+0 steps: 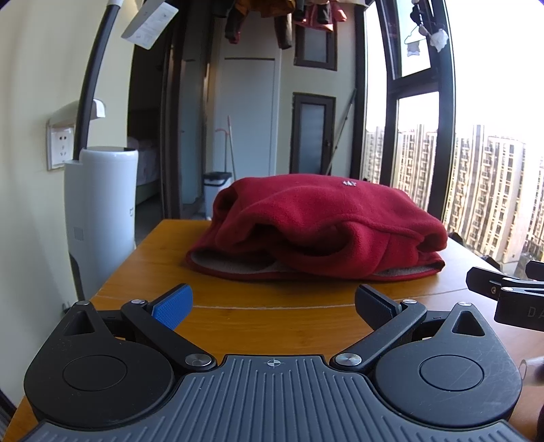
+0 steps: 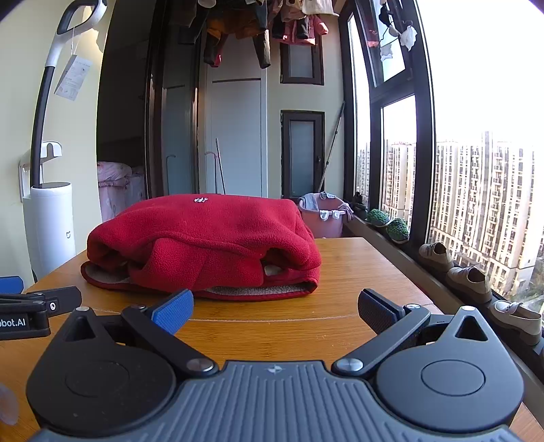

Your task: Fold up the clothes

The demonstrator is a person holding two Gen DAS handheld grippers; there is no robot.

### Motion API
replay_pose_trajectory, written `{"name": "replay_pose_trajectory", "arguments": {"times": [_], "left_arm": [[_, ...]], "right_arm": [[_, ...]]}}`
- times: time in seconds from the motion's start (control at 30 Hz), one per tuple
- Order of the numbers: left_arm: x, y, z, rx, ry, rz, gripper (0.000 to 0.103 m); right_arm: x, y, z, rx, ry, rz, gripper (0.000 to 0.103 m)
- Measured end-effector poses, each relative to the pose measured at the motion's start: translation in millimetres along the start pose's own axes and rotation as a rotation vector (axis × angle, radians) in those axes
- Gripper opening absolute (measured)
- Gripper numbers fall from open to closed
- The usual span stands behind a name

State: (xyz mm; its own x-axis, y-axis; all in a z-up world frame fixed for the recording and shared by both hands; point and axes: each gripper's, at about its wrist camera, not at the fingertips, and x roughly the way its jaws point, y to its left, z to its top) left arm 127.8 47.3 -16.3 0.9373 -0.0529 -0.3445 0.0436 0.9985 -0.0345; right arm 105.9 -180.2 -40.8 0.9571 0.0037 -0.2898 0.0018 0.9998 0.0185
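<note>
A red fleece garment [image 1: 316,227] lies folded in a thick bundle on the wooden table [image 1: 272,326], its grey lining showing at the bottom edge. It also shows in the right wrist view [image 2: 204,244]. My left gripper [image 1: 273,304] is open and empty, just short of the bundle's near edge. My right gripper [image 2: 275,307] is open and empty too, in front of the bundle's right half. The right gripper's side shows at the right edge of the left wrist view [image 1: 506,292]. The left gripper's side shows at the left edge of the right wrist view [image 2: 30,306].
A white cylinder vacuum stand [image 1: 102,210] stands left of the table. A pink basket of laundry [image 2: 324,217] sits beyond the far right corner. Shoes [image 2: 469,278] line the window sill on the right. Clothes hang overhead [image 2: 258,27].
</note>
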Motion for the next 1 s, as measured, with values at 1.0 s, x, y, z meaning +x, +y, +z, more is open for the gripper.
{"name": "replay_pose_trajectory", "arguments": {"times": [1.0], "left_arm": [[4.6, 11.1, -0.8, -0.075, 0.048, -0.018, 0.103]], "right_arm": [[3.6, 6.4, 0.3, -0.014, -0.003, 0.022, 0.103]]}}
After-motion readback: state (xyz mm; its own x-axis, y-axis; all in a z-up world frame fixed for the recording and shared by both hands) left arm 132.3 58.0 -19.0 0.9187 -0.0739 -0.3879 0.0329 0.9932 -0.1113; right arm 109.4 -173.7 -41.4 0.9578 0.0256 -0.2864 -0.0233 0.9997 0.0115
